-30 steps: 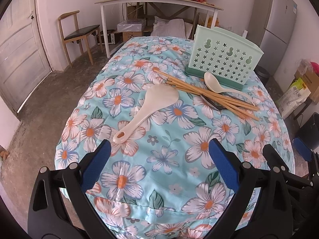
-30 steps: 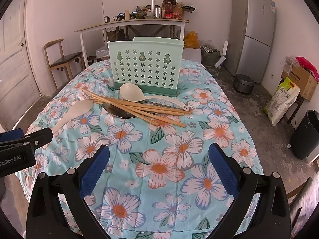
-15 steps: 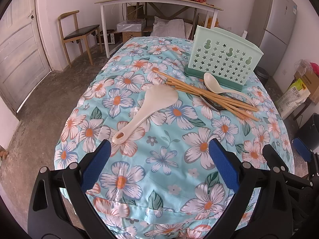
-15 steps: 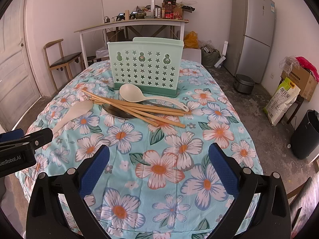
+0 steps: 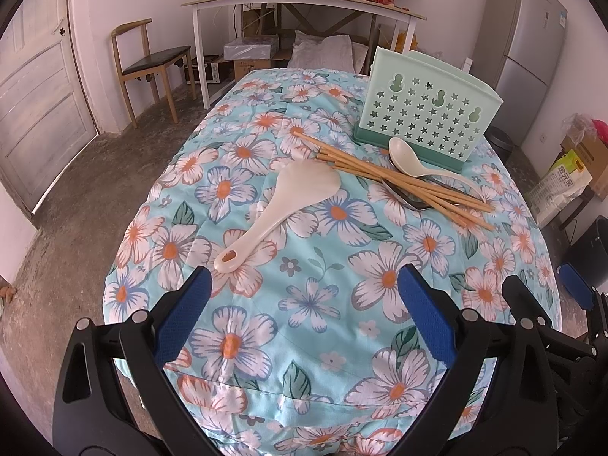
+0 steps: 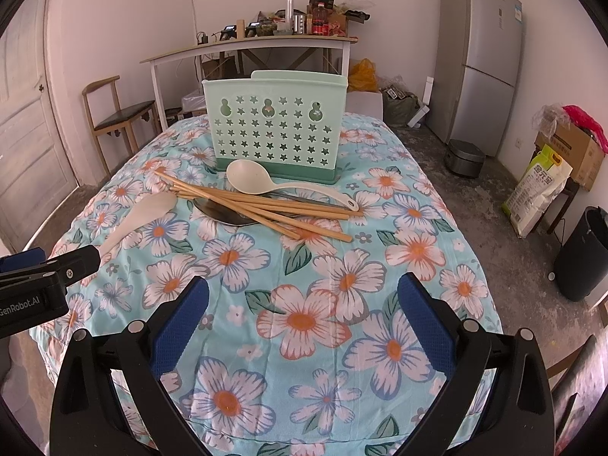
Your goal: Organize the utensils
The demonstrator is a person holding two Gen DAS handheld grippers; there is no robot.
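The left gripper [image 5: 304, 296] hovers with fingers spread wide and empty, the rice paddle [image 5: 279, 209] lying just ahead, its handle end near the left finger. The right gripper [image 6: 304, 306] is likewise spread and empty; chopsticks [image 6: 262, 205], a soup spoon [image 6: 266, 184] and the mint utensil holder [image 6: 275, 125] lie well ahead on the floral tablecloth [image 6: 342, 285]. A refrigerator [image 6: 480, 60] stands at the right.
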